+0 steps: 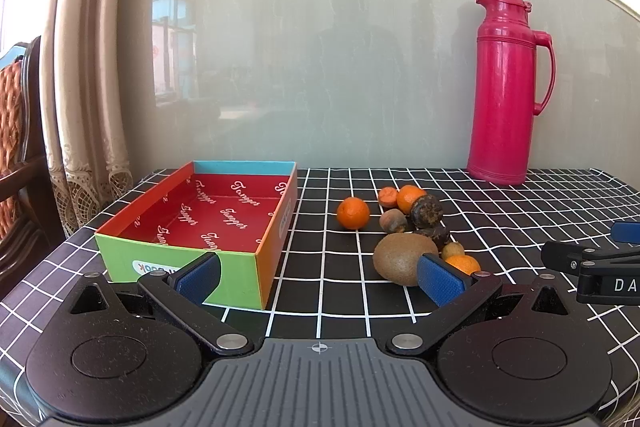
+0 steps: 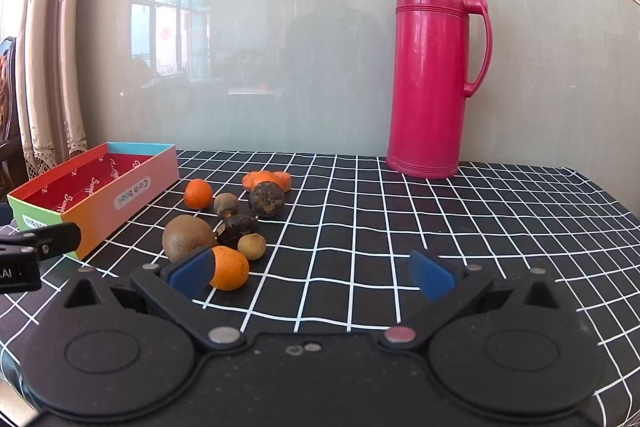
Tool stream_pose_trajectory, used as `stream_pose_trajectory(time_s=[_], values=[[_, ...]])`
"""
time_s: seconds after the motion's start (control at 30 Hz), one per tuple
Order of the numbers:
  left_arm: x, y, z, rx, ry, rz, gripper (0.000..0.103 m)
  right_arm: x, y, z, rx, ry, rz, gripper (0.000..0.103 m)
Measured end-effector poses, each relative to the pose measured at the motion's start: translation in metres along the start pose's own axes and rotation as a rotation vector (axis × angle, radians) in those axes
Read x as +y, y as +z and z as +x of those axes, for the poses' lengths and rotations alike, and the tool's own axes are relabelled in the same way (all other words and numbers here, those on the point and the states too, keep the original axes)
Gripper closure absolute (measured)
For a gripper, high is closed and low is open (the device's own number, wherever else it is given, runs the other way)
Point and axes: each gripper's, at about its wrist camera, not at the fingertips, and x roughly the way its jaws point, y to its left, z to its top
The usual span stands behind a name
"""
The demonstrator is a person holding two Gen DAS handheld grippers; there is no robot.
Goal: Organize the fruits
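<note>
A colourful open box (image 1: 208, 223) with a red inside sits empty at the left of the checked table. Right of it lies a cluster of fruit: a brown kiwi (image 1: 400, 257), an orange tangerine (image 1: 353, 213), more tangerines and several dark shrivelled fruits (image 1: 427, 211). My left gripper (image 1: 320, 277) is open, low over the table between box and kiwi. My right gripper (image 2: 312, 273) is also open; its left finger (image 2: 190, 271) stands just in front of a tangerine (image 2: 230, 267), with the kiwi (image 2: 186, 237) behind.
A tall pink thermos jug (image 1: 506, 87) stands at the back right against a glossy wall panel. A curtain (image 1: 80, 67) and a wooden chair (image 1: 16, 163) are off the table's left edge. The black-and-white grid cloth (image 2: 400, 227) is bare on the right side.
</note>
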Motion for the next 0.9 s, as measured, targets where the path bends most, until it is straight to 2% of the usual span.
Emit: stream_pose_trajectory(time_s=[0.37, 0.43, 0.53, 0.63, 0.83, 0.9], values=[[-0.003, 0.000, 0.002, 0.015, -0.025, 0.008, 0.000, -0.001, -0.001, 0.001, -0.002, -0.005, -0.001, 0.000], [-0.010, 0.001, 0.006, 0.037, -0.049, 0.037, 0.000, -0.003, 0.000, 0.002, -0.005, -0.016, 0.001, 0.000], [-0.022, 0.001, 0.007, 0.033, -0.041, 0.074, 0.000, -0.009, 0.000, 0.005, 0.006, -0.027, 0.019, 0.000], [-0.027, 0.002, 0.010, 0.053, -0.089, 0.035, 0.000, -0.013, 0.000, 0.005, 0.003, -0.044, 0.016, 0.000], [-0.052, -0.001, 0.018, 0.069, -0.097, 0.047, 0.000, -0.030, 0.002, 0.006, 0.001, -0.094, 0.025, 0.000], [-0.061, -0.002, 0.023, 0.090, -0.129, 0.045, 0.000, -0.041, 0.003, 0.007, 0.004, -0.112, 0.058, 0.000]])
